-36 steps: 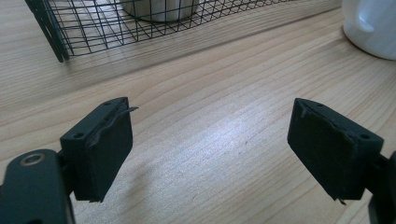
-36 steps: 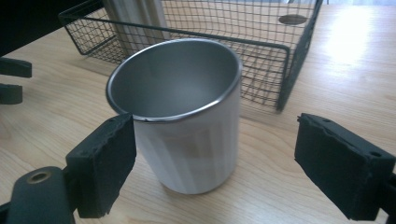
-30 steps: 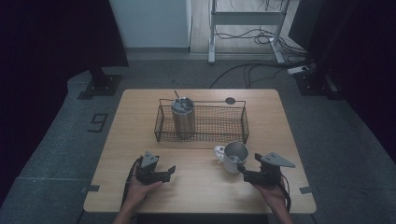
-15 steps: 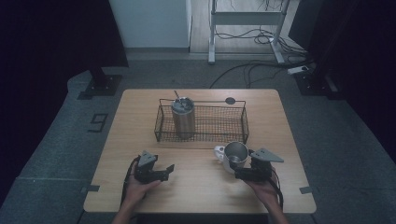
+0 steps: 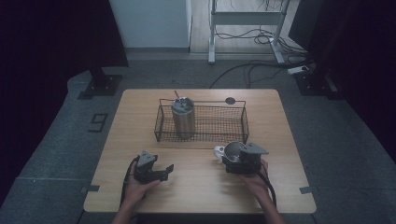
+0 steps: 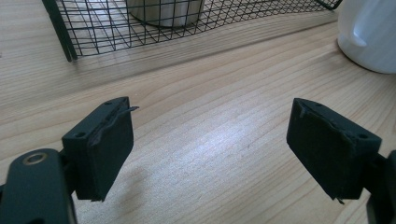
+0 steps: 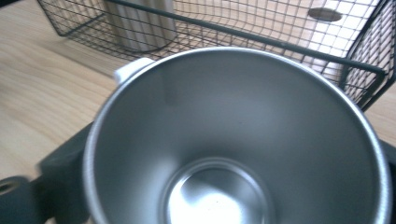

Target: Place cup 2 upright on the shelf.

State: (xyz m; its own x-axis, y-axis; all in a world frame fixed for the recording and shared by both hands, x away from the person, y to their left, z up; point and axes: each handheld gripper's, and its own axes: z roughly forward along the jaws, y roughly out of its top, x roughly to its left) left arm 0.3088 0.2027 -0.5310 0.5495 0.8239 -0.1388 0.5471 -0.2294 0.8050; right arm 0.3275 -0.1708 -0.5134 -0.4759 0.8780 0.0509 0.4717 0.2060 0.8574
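Upright steel mug (image 5: 233, 151) (white handle) beside basket (image 5: 201, 135)

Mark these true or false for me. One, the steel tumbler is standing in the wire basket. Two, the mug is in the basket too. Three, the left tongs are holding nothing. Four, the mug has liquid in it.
1. The steel tumbler stands inside the wire basket. True.
2. The mug is in the basket too. False: it stands upright on the table in front of the basket, between the jaws of the right tongs, which have just been opening.
3. The left tongs hold nothing. True: their jaws stand apart with bare wood between them.
4. The mug has liquid in it. False: the right gripper view looks down into an empty steel inside.
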